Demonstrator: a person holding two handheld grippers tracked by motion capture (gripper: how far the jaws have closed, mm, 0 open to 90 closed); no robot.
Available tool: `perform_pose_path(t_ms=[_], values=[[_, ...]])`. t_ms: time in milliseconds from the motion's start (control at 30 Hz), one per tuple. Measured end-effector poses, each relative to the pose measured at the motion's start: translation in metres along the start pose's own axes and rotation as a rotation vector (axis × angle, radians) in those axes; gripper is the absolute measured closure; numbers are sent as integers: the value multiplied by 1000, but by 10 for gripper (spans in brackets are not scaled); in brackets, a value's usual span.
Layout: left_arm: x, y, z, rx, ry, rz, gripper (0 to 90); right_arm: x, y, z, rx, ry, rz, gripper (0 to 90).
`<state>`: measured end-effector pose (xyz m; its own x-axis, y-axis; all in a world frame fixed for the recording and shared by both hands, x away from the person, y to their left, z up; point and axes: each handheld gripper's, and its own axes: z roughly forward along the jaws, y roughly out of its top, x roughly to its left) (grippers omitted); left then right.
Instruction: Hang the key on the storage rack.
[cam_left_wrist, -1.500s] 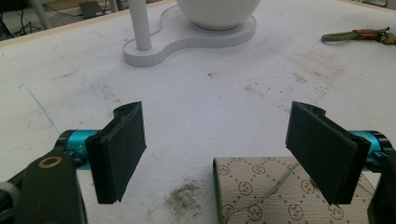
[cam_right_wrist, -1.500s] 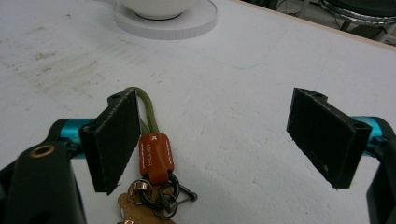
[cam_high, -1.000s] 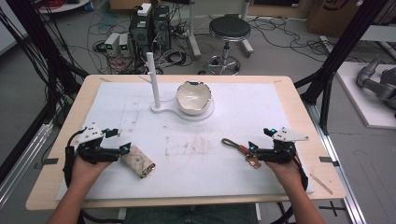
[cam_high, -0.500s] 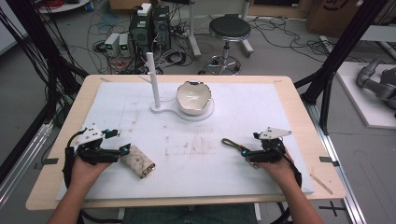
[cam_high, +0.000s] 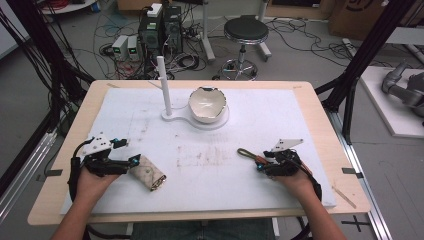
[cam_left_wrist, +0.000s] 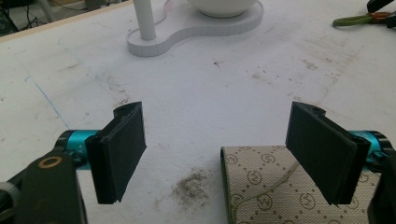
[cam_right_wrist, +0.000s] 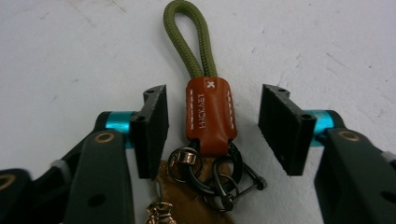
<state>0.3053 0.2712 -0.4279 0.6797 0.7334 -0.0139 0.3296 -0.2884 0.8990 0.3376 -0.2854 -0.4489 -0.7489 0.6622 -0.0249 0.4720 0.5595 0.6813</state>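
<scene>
My right hand-held gripper (cam_right_wrist: 212, 128), jaws half closed yet clear of it, straddles the keychain (cam_right_wrist: 208, 114) on the counter (cam_high: 300, 125), long axis running 12 to 6, its green loop (cam_right_wrist: 187, 39) at 12 o'clock.

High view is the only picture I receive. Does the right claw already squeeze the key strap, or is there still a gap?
Observer: Not yet. In the right gripper view the right claw has just been closing, with the orange leather tab between its jaws, but a gap shows on each side.
Operator: Which way does the green loop point?
Observer: The olive cord loop points straight away from the claw, and the dark metal rings lie at the tab's near end.
Operator: And the left claw?
Observer: The left claw stands wide open. The beige patterned pouch lies low beside one jaw and is not squeezed.
</scene>
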Motion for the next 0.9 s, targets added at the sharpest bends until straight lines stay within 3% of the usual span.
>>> perform_pose_path(t_ms=[133,167,533,567,667,767,900], values=[[0,0,-1,-1,4,1,199,-1,0,-1,2,11,7,563],[0,1,-1,-3,3,3,199,-1,0,-2,1,15,4,660],[0,0,-2,-4,4,3,199,5,3,-6,-1,-8,-49,721],[0,1,-3,-6,8,3,199,6,6,-11,-39,-9,-54,722],[1,1,-3,-6,11,3,199,9,11,-17,-84,-5,-54,723],[0,0,-3,-5,11,1,199,11,14,-19,-97,0,-59,723],[-1,0,-4,-8,8,-3,199,18,29,-27,-153,4,-62,722]])
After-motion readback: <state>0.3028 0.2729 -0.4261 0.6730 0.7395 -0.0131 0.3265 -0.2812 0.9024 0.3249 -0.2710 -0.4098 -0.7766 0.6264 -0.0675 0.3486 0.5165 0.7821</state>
